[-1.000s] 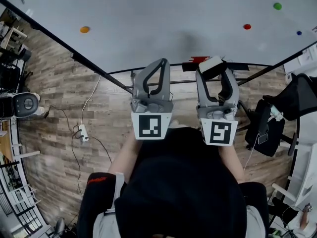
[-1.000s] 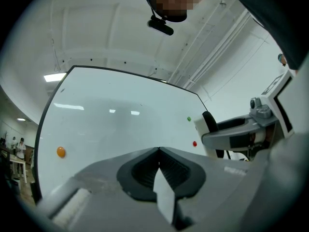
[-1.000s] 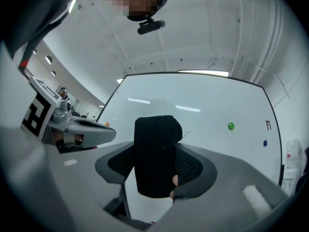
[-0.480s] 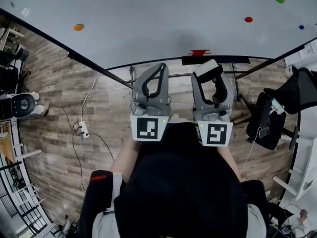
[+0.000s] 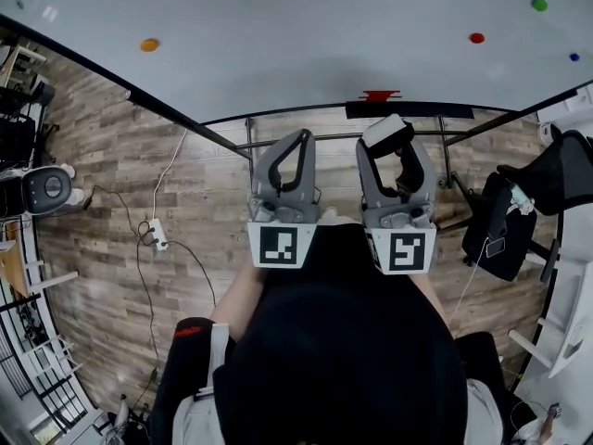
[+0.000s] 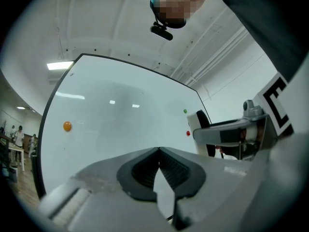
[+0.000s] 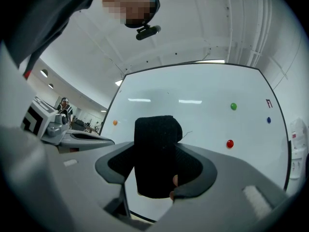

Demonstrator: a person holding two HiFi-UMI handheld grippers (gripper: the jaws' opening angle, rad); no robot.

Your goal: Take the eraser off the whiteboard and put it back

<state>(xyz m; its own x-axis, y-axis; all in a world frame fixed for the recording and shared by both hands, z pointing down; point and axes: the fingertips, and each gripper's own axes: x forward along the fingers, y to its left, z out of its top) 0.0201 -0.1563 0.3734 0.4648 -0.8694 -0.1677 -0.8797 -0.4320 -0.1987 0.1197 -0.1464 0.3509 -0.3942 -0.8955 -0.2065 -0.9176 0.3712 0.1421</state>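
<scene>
As right hand-held gripper [image 7: 155, 154] clamps eraser [image 7: 154, 134], whiteboard [image 7: 207, 115] beyond

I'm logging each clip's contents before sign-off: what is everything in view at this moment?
whiteboard: one, white, ahead of the person
magnets: four, orange, green, red, blue, on the whiteboard
tray: one, black, at the whiteboard's lower edge
power strip: one, white, on the wooden floor, left
eraser: one, black felt, between the right gripper's jaws
left gripper: one, grey, jaws together, empty
right gripper: one, grey, closed on the eraser
</scene>
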